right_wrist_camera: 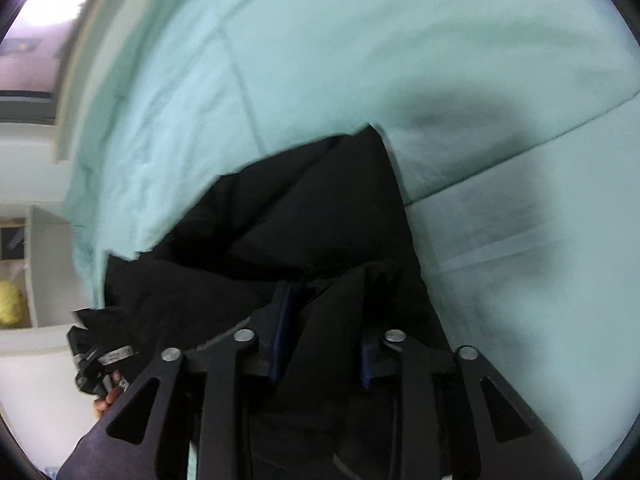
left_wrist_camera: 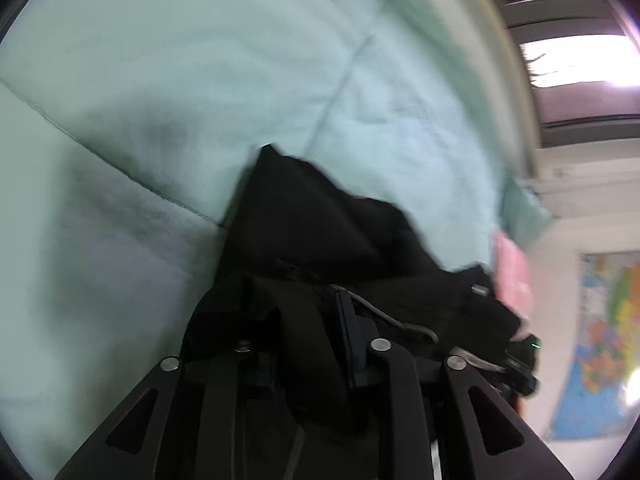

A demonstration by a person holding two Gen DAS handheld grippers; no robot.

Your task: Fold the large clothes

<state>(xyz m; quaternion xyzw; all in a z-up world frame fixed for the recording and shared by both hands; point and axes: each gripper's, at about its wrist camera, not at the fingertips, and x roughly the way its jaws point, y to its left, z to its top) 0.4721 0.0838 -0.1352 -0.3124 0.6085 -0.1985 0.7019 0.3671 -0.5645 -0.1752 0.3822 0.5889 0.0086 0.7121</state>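
Black cloth, a large dark garment [left_wrist_camera: 320, 236], lies bunched on a pale green quilted bedspread [left_wrist_camera: 180, 80], close in front of both cameras. In the left wrist view, the left tongs [left_wrist_camera: 316, 344] point down into the heap, and a fold of the fabric drapes between the two fingers. They stand a little apart, and whether the pads press on the cloth cannot be told, since black fabric hides black metal. A thin grey cord and a small metal tip lie on the cloth just beside them.

In the right wrist view, the right tongs [right_wrist_camera: 324, 336] are likewise partly open, with a ridge of the same garment [right_wrist_camera: 320, 208] rising between the blue-edged fingers; a firm grip cannot be confirmed there either.

The fold appears to have just been laid down. To finish this step well, both tongs should probably let go fully and lift straight away, so no layer drags along. Keeping the cord clear of the fingers would help the folded edge stay flat.
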